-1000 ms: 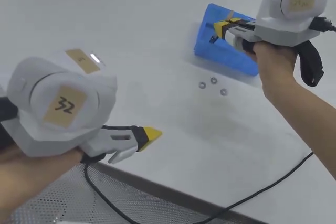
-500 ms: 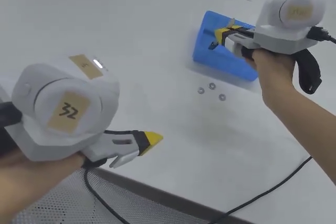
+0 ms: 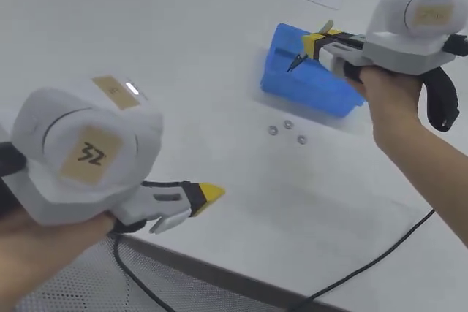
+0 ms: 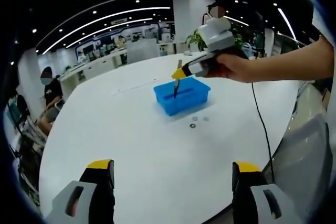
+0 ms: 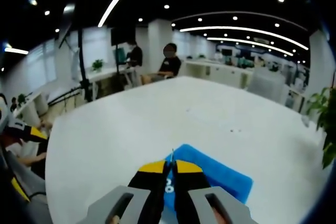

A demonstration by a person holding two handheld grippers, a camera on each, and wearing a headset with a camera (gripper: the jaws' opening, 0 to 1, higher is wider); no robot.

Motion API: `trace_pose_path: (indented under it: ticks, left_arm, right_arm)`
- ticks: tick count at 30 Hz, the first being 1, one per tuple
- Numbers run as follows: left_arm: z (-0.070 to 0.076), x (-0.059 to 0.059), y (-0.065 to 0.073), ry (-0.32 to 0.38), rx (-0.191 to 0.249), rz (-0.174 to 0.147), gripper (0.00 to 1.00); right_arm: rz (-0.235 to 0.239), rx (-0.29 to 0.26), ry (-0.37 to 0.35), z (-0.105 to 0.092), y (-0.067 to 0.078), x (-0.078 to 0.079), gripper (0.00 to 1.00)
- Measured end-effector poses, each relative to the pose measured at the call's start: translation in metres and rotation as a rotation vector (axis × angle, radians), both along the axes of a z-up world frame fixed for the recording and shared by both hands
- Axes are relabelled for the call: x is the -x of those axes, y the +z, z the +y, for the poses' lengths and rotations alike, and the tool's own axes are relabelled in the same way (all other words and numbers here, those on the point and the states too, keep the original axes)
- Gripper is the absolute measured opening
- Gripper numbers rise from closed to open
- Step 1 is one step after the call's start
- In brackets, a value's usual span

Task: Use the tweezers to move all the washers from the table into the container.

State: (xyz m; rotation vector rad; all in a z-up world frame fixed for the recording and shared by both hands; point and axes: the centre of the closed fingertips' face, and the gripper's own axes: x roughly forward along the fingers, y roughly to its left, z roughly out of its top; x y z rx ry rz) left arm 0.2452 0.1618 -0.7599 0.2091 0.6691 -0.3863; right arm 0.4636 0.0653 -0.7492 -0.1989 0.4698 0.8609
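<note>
The white tabletop [image 3: 183,49] carries everything, and its near edge runs beneath our left gripper [image 3: 191,206]. That gripper hangs above the near edge with its jaws spread wide and nothing between them. Our right gripper [image 3: 313,40] is up toward the far edge. Its jaws are pinched on the tweezers [image 3: 297,61], whose tips point down over the blue container [image 3: 322,91]. We cannot tell whether the tips carry anything. The container sits toward the far edge. Three washers [image 3: 288,124] lie on the bare tabletop just beside the container's near wall, close together but apart.

We judge the main risk to be the pickup. The washers are thin and lie flat, so steel tips coming in too steeply could skid off and flick one toward the near edge. They could also nudge its neighbours out of place. The tweezers might twist in the jaws if pressed down hard. A weakly held washer could drop short of the rim, and a tip catching the wall could shove the container.
</note>
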Motion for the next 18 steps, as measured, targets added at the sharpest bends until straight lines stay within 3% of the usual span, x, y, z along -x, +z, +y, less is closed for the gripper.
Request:
trace_pose_path:
  ticks: [5,10,18]
  left_arm:
    - [-0.001,0.000,0.005,0.008,0.018,-0.010,0.95]
    - [-0.003,0.001,0.003,-0.003,0.004,-0.006,0.95]
    - [-0.007,0.003,0.002,-0.015,0.007,0.003,0.96]
  right_arm:
    - [-0.007,-0.010,0.007,-0.002,0.006,0.006,0.01]
    - [-0.027,-0.017,0.019,-0.003,0.015,0.018,0.01]
    - [-0.017,-0.046,0.020,-0.008,0.025,0.033,0.01]
